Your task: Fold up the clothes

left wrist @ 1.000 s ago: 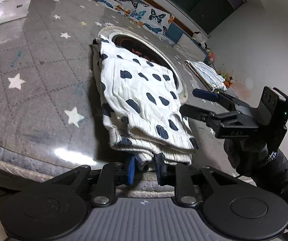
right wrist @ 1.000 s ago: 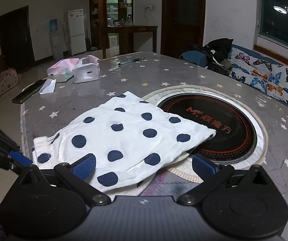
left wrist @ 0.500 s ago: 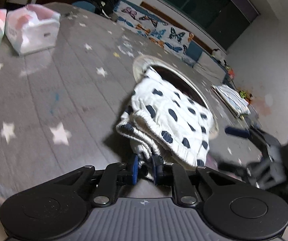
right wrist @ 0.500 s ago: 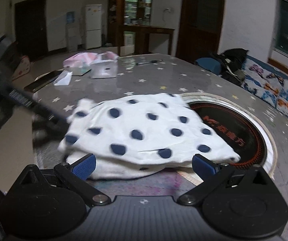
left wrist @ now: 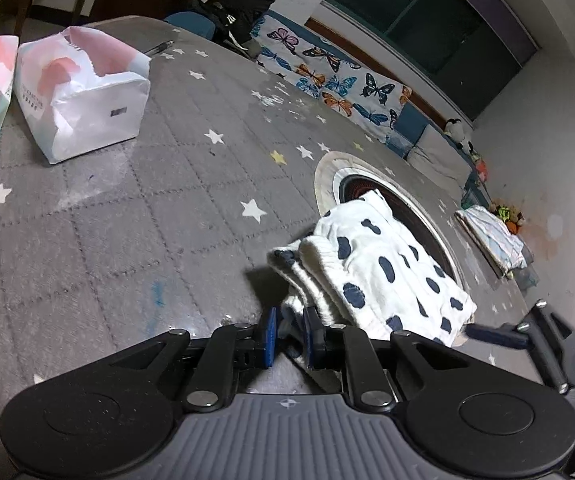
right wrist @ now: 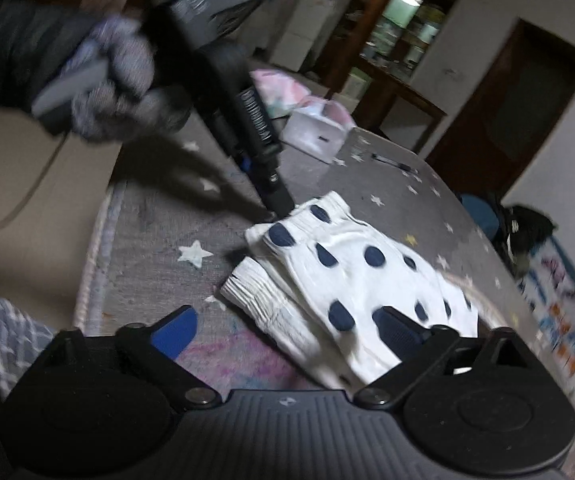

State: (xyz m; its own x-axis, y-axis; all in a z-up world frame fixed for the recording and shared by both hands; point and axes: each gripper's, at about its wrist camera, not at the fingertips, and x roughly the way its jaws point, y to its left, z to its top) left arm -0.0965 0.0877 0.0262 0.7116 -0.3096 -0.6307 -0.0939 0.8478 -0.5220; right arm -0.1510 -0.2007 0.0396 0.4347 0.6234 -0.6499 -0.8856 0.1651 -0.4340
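On the grey star-patterned table cover [left wrist: 135, 216], the white garment with dark blue dots [left wrist: 383, 276] lies folded into a thick bundle, its far end overlapping the round black cooktop [left wrist: 407, 208] set into the table. The left gripper [left wrist: 287, 334] is pinched narrow on the ribbed edge of the garment at the near corner, white fabric caught between its blue pads. In the right wrist view the same tool reaches down from a gloved hand [right wrist: 115, 80] to that corner of the bundle. The right gripper [right wrist: 283, 330] stands wide, its jaws having just closed in a little; one finger [right wrist: 399, 328] overlaps the dotted cloth in the picture, the other [right wrist: 173, 330] lies over the bare cover, and neither pad presses the cloth. Two torn tissue packs [left wrist: 83, 92] sit well apart from the garment near the far table edge. A second folded cloth [left wrist: 491, 236] lies beyond the cooktop
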